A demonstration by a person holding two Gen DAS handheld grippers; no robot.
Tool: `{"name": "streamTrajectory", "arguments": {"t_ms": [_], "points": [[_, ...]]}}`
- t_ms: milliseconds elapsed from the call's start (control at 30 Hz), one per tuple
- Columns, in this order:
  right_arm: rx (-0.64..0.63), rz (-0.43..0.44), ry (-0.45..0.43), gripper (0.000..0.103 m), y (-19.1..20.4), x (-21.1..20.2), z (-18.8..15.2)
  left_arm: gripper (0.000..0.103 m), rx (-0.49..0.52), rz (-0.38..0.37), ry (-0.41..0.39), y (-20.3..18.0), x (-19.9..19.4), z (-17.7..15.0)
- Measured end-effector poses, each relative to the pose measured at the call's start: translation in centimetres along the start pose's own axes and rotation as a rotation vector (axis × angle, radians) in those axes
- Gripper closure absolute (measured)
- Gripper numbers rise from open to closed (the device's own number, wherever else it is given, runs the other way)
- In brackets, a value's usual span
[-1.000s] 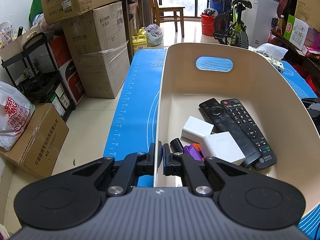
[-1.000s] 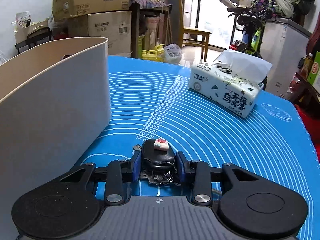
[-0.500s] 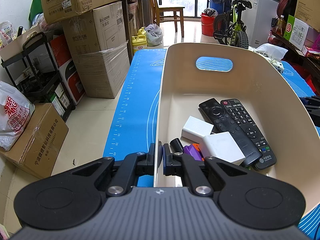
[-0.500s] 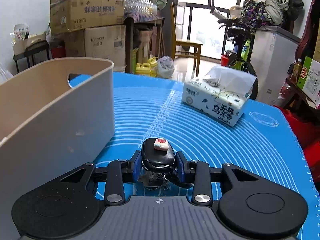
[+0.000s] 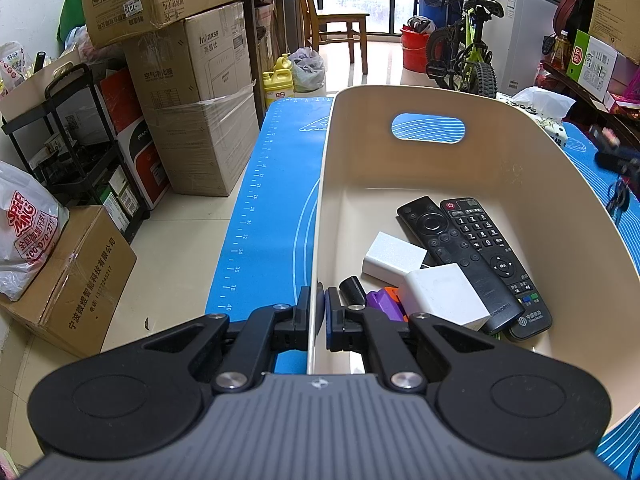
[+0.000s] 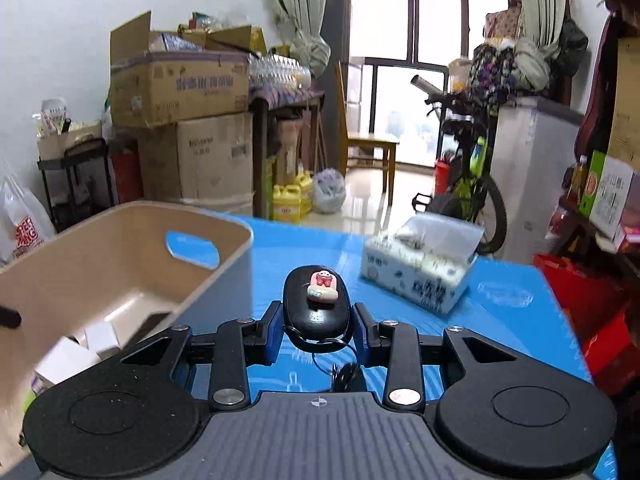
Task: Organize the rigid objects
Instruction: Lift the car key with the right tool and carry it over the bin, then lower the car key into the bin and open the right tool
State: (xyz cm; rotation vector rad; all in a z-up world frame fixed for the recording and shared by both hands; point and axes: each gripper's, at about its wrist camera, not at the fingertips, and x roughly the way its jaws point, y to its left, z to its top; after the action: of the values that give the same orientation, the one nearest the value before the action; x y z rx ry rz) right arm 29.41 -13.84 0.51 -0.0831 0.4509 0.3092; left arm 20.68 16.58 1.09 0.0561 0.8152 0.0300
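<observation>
Now the right tongs (image 6: 318,330), clenched on the black key fob (image 6: 316,306), have risen off the bench (image 6: 500,320); the bin (image 6: 132,240) waits at ten o'clock. Left tongs (image 5: 317,318) pinch its wall.

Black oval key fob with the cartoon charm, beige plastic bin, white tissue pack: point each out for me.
Black oval key fob (image 6: 316,316): right wrist view, glossy top below the charm.
Beige plastic bin (image 5: 516,168): left wrist view, inner far wall.
White tissue pack (image 6: 416,276): right wrist view, printed front face.
</observation>
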Motion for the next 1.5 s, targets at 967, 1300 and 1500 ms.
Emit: {"name": "streamTrajectory", "arguments": {"t_ms": [967,1300,1500], "points": [[-0.115,0.274,-0.031,0.060,11.6,-2.5,5.5,0.096,-0.001,-0.002,0.000,0.0,0.1,0.0],[-0.186,0.270,0.176,0.061,14.3,0.6,2.5,0.096,-0.002,-0.002,0.001,0.0,0.1,0.0],[-0.209,0.235,0.282,0.061,15.2,1.8,1.7,0.096,-0.002,-0.001,0.001,0.0,0.1,0.0]]}}
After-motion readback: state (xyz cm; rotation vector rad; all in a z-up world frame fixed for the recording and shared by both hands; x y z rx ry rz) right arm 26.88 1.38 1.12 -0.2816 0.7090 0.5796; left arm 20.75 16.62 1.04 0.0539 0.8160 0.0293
